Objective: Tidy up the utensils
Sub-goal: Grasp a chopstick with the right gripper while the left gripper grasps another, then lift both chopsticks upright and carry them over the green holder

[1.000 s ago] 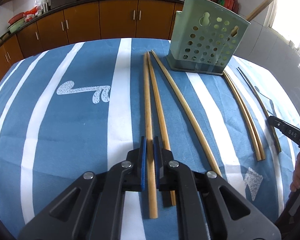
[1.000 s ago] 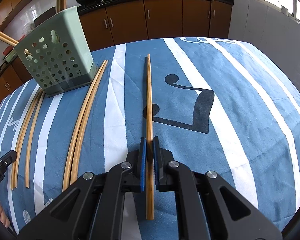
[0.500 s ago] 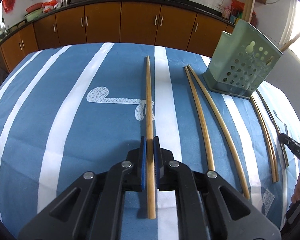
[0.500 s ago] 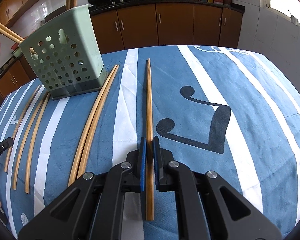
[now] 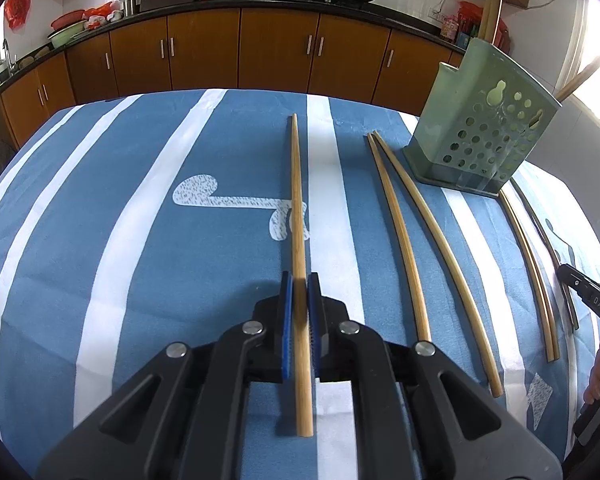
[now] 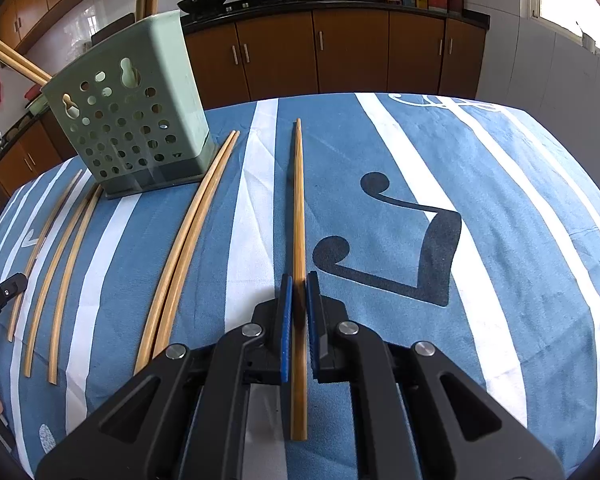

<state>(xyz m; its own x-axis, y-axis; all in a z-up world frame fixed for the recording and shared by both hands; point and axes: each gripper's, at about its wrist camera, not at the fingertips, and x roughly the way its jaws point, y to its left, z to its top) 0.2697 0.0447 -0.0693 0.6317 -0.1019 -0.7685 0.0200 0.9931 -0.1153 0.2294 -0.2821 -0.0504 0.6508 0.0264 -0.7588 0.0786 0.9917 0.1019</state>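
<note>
Left gripper (image 5: 300, 280): jaws closed on a bamboo chopstick (image 5: 297, 200), which runs forward from between the blue pads over the striped cloth (image 5: 100, 240)
Right gripper (image 6: 299, 280): jaws closed on a second chopstick (image 6: 298, 200), held the same way
Green holder (image 5: 476, 136): upright on the cloth, well ahead of both tools
Loose chopsticks (image 5: 404, 240): flat on the cloth, just beside the holder
Writing: "DAS" on the black tool at the left view's right edge; rest unreadable
</note>
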